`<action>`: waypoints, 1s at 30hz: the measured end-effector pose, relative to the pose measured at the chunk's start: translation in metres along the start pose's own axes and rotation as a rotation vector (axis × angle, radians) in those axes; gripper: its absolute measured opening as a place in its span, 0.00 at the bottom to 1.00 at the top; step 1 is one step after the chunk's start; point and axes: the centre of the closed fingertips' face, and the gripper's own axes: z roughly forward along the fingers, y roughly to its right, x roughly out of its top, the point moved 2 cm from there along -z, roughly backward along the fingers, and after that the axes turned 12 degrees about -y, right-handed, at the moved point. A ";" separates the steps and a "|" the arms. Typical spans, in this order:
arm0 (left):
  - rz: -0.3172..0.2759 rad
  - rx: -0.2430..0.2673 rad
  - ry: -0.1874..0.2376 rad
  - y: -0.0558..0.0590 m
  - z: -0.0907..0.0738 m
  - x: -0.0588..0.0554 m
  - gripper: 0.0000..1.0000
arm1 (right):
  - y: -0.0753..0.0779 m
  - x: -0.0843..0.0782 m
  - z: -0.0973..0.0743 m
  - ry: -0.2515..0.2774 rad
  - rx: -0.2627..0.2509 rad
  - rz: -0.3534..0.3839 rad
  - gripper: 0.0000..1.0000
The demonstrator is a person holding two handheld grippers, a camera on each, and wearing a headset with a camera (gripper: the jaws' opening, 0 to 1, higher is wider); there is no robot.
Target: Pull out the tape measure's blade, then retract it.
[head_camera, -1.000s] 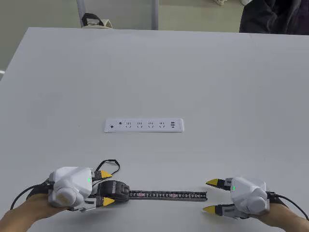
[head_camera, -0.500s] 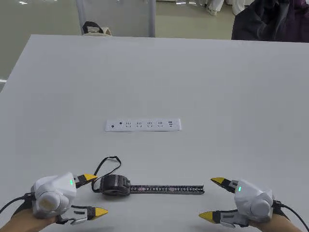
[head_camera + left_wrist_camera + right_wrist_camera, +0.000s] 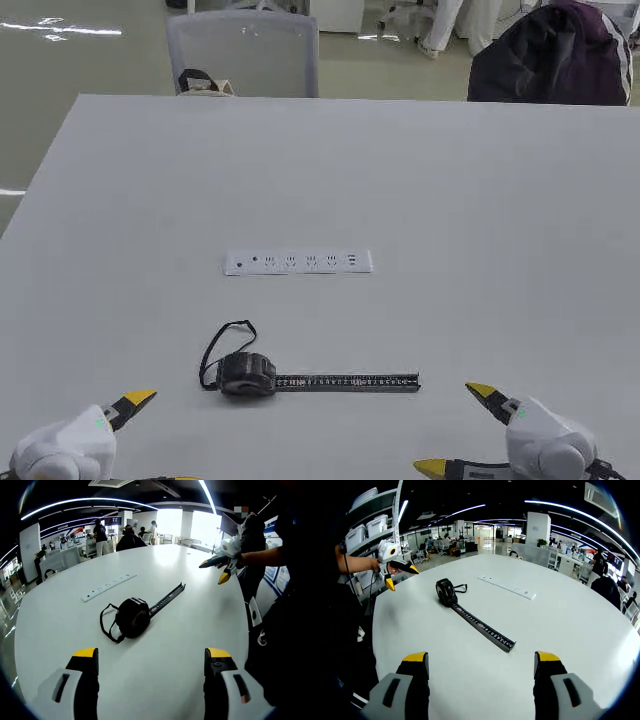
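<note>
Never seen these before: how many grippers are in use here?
2. The left gripper hovers at the near-left edge of the table, the right gripper at the near-right; both open.

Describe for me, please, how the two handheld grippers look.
The left gripper and right gripper match: each has a rounded white body with a small green light and carries two black fingers capped with pointed yellow tips. A thin black cable runs from the left one along the person's arm.
</note>
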 end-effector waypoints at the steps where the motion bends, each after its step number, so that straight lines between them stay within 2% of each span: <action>1: -0.008 0.007 -0.002 0.002 -0.002 -0.003 0.88 | -0.002 0.000 -0.003 0.004 -0.006 0.009 0.88; 6: -0.043 0.041 0.012 0.008 -0.014 -0.014 0.93 | -0.009 -0.001 -0.015 0.017 -0.034 0.052 0.92; 10: -0.070 0.065 0.028 0.012 -0.023 -0.013 0.98 | -0.013 0.001 -0.024 0.038 -0.064 0.077 0.94; 15: -0.075 0.091 0.048 0.010 -0.028 -0.013 0.99 | -0.017 -0.001 -0.033 0.044 -0.089 0.080 0.96; 18: -0.087 0.096 0.048 0.009 -0.028 -0.014 0.99 | -0.019 -0.005 -0.036 0.050 -0.099 0.092 0.97; 25: -0.086 0.108 0.063 0.010 -0.031 -0.009 0.99 | -0.024 -0.008 -0.041 0.062 -0.111 0.119 0.97; 30: -0.091 0.119 0.062 0.007 -0.033 -0.012 0.99 | -0.025 -0.010 -0.045 0.070 -0.119 0.136 0.97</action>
